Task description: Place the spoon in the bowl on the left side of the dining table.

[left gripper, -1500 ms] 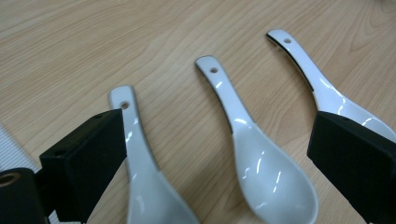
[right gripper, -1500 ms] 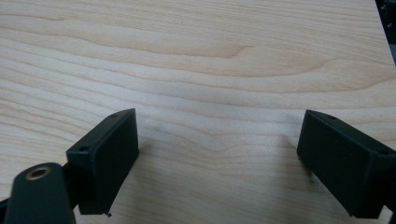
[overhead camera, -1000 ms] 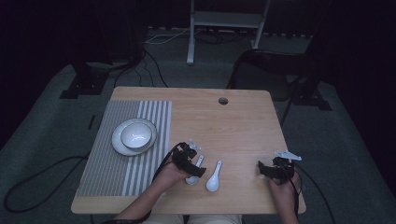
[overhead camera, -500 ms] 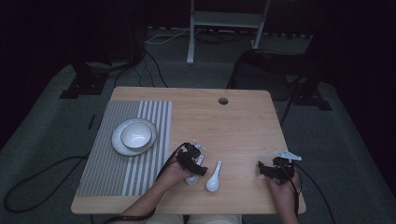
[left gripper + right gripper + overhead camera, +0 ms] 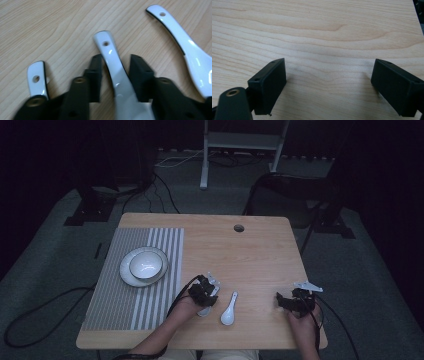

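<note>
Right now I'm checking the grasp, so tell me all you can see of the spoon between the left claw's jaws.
The middle spoon is glossy white, ceramic by its look, with a small hole near its handle tip. It lies flat on the wooden table, handle pointing away from the left claw. The jaws stand either side of the handle with narrow gaps, not yet clamped. Its bowl is blurred at the bottom edge.

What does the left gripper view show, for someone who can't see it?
The left gripper has its two black jaws on either side of a white ceramic spoon's handle, with small gaps. Two more white spoons lie on the wooden table, one to the left and one to the right.
</note>
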